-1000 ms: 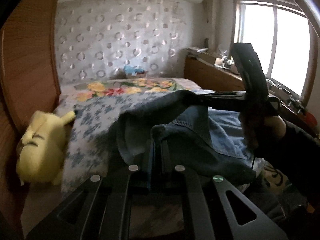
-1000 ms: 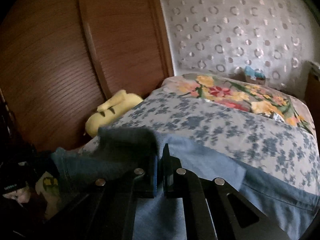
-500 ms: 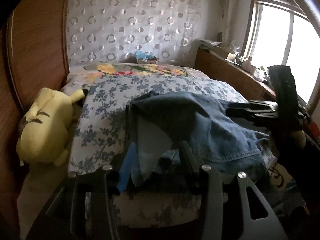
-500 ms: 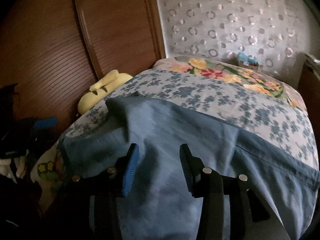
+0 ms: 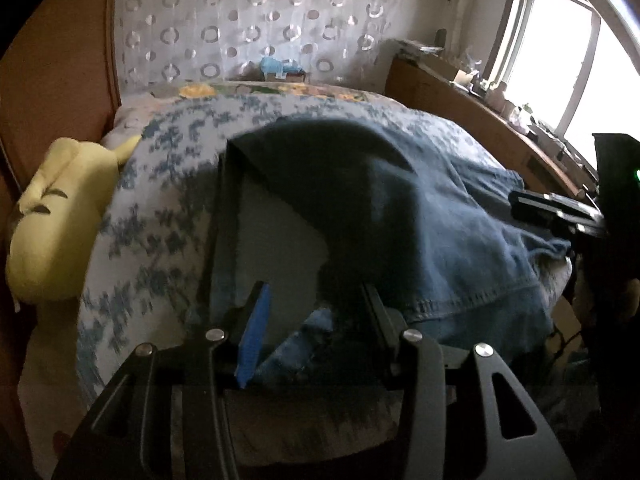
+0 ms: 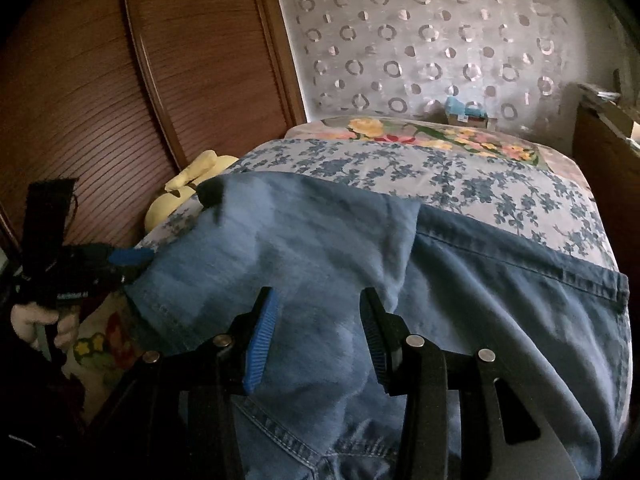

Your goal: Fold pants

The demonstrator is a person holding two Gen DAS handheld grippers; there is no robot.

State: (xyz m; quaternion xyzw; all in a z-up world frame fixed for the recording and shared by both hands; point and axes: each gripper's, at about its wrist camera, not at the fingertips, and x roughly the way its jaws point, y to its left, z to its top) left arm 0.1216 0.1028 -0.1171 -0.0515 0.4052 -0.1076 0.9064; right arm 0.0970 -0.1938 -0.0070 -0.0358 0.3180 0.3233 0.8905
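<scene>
The denim pants point(image 6: 360, 264), judged soft, fairly heavy and best pinched at a stitched hem or the waistband, are seen lying folded across the bed point(image 6: 460, 184), with the left gripper point(image 5: 312, 320) and right gripper point(image 6: 316, 336) both released above them.

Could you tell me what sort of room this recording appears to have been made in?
Most likely a home bedroom. A bed with a blue-flowered cover fills the view, a yellow plush toy lies beside it against a wooden wardrobe, and blue jeans are spread on the cover.
</scene>
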